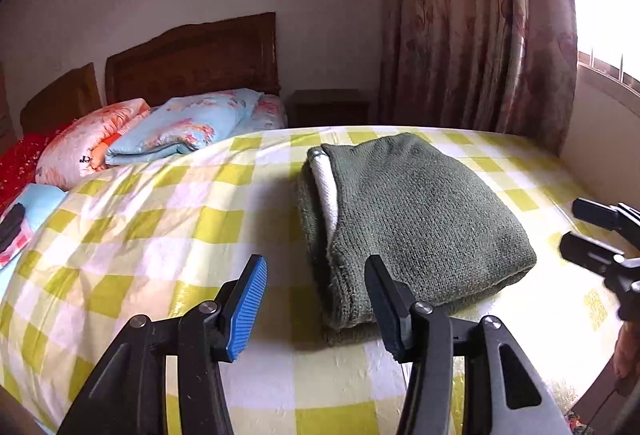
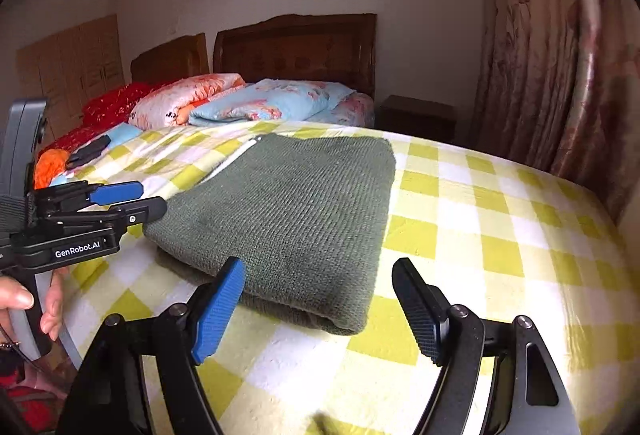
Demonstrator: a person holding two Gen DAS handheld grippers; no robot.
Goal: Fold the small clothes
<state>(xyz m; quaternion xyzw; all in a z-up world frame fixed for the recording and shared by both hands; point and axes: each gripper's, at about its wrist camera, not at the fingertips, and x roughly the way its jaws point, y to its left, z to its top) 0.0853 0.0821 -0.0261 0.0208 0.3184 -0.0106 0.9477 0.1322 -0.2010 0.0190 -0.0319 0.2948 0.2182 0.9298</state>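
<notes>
Sweater point(image 1: 416, 219), green and already folded into a thick pad, lies on the checked bed point(image 1: 160, 219), just ahead of your left gripper point(image 1: 316, 299) and to its right. Both your left gripper and your right gripper point(image 2: 320, 311) are spread apart and hold nothing. It looks about done, so press the loose edge flat and keep the fingers clear of the knit. The under layers are hidden, and the white strip point(image 1: 326, 183) inside may be a lining.

Both wrist views look low and close across the folded sweater point(image 1: 416, 219) from opposite sides.
</notes>
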